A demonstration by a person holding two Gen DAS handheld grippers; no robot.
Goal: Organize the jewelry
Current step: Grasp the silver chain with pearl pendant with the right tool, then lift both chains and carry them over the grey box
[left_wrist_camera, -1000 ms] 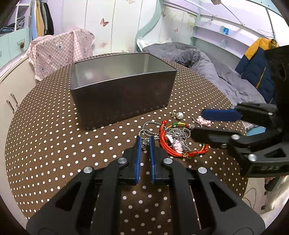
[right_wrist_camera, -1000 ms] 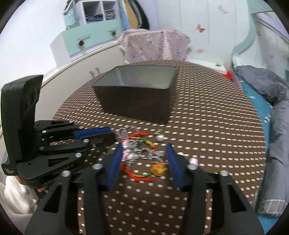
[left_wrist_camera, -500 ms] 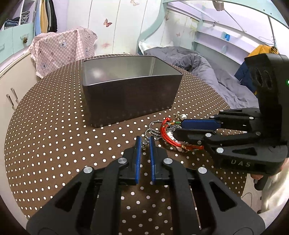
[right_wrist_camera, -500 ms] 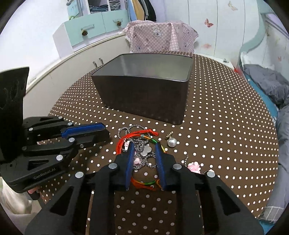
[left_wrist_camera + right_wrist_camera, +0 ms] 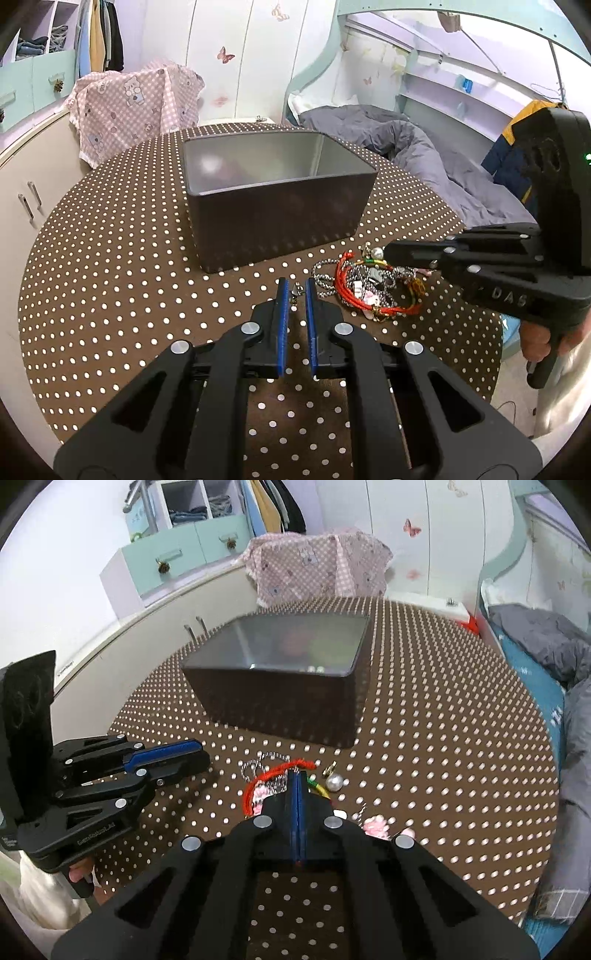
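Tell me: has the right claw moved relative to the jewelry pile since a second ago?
Yes. The right claw has come in over the jewelry pile, toward the gray box, and its jaws have just been closing, now shut amid the tangle.

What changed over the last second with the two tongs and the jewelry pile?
The right tongs have just been closing, from wide open around the jewelry pile to shut in its middle; what the pads pinch is hidden. The left tongs stayed nearly shut at the silver chain's end. The dark box and pearl kept their places.
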